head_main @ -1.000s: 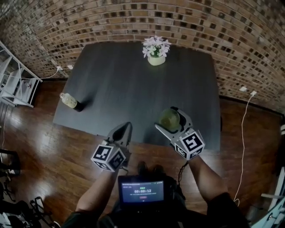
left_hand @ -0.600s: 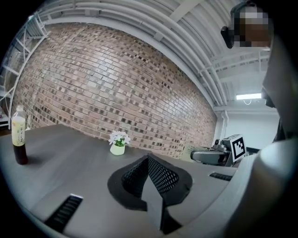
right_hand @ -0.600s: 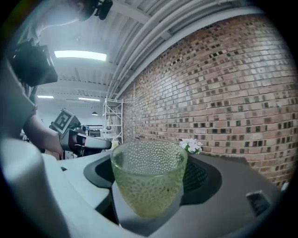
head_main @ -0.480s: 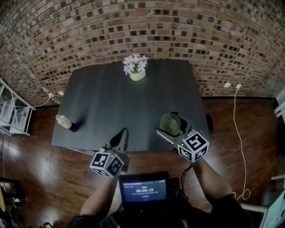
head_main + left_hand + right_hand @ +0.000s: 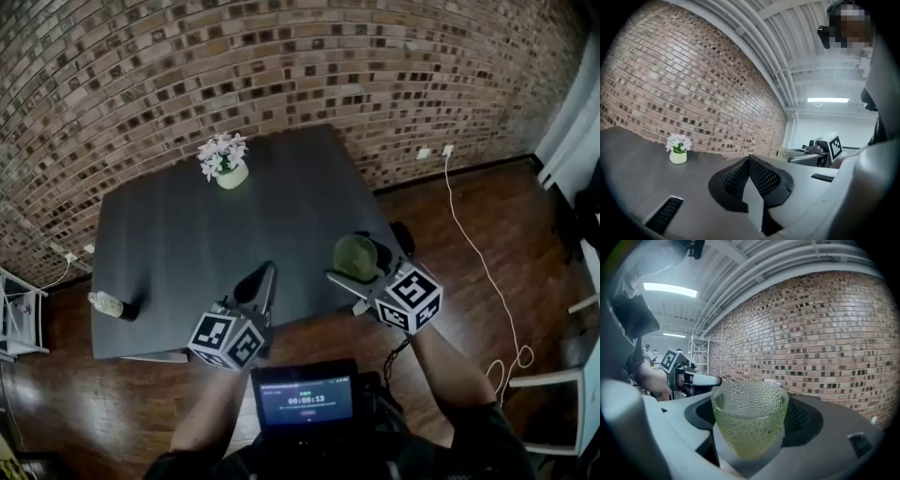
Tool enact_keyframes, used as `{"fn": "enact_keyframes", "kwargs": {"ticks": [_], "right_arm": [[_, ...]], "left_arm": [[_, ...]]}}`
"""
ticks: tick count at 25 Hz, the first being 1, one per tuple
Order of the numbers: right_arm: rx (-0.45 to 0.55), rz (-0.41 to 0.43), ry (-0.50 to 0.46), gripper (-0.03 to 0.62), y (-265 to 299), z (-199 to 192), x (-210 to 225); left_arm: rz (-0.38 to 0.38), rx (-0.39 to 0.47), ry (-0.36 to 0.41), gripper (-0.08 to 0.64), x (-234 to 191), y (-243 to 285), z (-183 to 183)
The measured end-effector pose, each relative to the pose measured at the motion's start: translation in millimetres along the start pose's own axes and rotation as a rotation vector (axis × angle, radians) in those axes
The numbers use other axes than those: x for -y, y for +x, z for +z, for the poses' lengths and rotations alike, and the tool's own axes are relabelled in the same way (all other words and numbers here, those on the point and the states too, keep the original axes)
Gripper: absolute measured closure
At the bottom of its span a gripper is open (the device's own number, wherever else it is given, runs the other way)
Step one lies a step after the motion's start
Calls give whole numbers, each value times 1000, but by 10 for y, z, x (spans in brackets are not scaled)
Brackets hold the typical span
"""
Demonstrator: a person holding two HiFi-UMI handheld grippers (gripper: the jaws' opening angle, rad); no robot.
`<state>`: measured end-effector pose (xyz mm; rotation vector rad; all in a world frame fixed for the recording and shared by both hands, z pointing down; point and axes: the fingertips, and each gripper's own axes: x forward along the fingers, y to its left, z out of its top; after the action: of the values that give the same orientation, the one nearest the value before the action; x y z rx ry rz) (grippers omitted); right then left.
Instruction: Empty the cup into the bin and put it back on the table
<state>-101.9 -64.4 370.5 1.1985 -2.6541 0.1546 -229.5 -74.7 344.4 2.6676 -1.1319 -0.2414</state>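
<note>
Pickup judged done, emptying and return outstanding: right gripper point(image 5: 359, 261) pinches the upright cup point(image 5: 749, 420) over the table's point(image 5: 187, 244) five o'clock corner; left gripper point(image 5: 263, 278) pressed together, empty; no bin visible.

I have open tabletop point(image 5: 244, 244) ahead; a flower pot point(image 5: 225, 169) blocks the far edge, a bottle point(image 5: 111, 305) the left edge.

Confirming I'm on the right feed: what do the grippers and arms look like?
Both the left gripper and right gripper are grey, with tapering jaws lined by black mesh-textured pads. Each carries a white cube printed with black square markers. A dark cable trails from the right one. The person wears dark short sleeves.
</note>
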Motion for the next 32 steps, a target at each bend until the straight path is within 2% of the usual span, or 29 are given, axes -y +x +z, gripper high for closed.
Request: {"fn": "enact_keyframes", "kwargs": {"ticks": [3,8,14,18,25,32], "right_arm": [[15,-67,16,193,-190,17,126],[41,-185,67,193,-652,13,460],[26,-263,82,193,-1167,-121,983],[33,-261,78,193,-1472,-151,1382],[62,-223,76,193,-1944,-302,2215],[52,-170,53,193,-2336,-266,2977]], "left_arm": [[-85,-12,-8,566,161,178,-61],[-161,-24,-44,566,422,461,-154],[-240,-58,12,566,891,878,-230],[-234,-42,26,566,1199,1285,-237],[-214,-49,45,566,1773,2030,-555],[-139,-44,47,566,2180,2705,-617]]}}
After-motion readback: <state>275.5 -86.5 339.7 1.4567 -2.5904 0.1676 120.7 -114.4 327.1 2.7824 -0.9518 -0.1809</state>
